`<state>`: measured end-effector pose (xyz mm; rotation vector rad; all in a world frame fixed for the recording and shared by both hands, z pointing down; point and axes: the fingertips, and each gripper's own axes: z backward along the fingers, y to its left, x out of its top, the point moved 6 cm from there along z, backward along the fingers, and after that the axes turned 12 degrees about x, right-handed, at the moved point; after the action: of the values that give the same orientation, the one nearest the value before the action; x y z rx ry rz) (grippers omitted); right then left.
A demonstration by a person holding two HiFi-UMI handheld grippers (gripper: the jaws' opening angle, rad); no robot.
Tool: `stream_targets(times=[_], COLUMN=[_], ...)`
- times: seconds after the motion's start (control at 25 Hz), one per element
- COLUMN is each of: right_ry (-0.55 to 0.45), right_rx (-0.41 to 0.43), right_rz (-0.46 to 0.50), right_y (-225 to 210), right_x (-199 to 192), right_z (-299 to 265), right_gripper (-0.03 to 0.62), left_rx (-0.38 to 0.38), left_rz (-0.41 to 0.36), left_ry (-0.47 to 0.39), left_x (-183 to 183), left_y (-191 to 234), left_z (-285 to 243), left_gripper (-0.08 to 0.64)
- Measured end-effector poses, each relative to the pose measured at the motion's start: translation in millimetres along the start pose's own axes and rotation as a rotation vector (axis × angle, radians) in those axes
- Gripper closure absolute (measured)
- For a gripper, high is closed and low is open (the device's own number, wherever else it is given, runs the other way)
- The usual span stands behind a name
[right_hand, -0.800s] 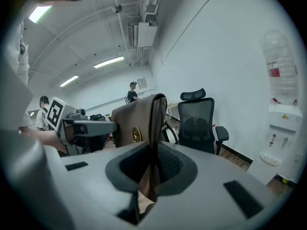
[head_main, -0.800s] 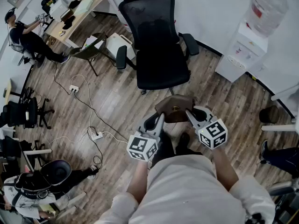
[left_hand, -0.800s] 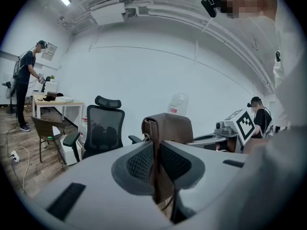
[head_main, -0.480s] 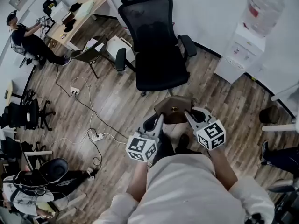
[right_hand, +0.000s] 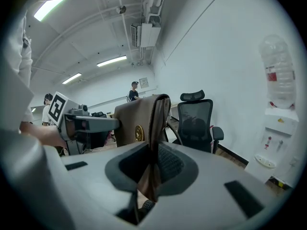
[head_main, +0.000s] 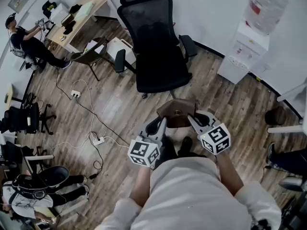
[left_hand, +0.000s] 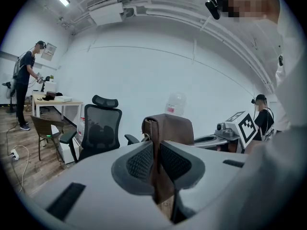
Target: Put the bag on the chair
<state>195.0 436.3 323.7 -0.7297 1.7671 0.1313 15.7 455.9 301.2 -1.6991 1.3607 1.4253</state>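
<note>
- Left hand-held gripper [left_hand: 157, 153] is clamped on one edge of the brown bag [head_main: 177, 112], with the fabric pinched right between its pads.
- Right hand-held gripper [right_hand: 152, 169] is clenched on the bag's other edge, same deal.
- The bag hangs in the air between the two, just in front of the person, over the wood floor [head_main: 120, 104].
- The black chair [head_main: 156, 56] stands just beyond; the bag isn't touching it.

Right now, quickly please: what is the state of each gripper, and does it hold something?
Left gripper: closed on the brown bag.
Right gripper: closed on the same brown bag.
</note>
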Motion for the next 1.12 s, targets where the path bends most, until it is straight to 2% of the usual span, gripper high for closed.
stream_targets(times=[0.4,1.12], right_ry=[0.018,0.055], right_rx=[0.021,0.002], right_rz=[-0.047,-0.055], right_y=[-6.5,-52.6], right_x=[-4.1,38.5], right_z=[-4.6,-75.7], right_gripper=[0.545,0.537], left_rx=[0.014,-0.025], left_rz=[0.008,0.032], left_ry=[0.017,0.008], left_x=[-3.4,31.0], left_y=[0.1,68.7], left_z=[-2.1,-63.4], left_gripper=[0.514,0.514])
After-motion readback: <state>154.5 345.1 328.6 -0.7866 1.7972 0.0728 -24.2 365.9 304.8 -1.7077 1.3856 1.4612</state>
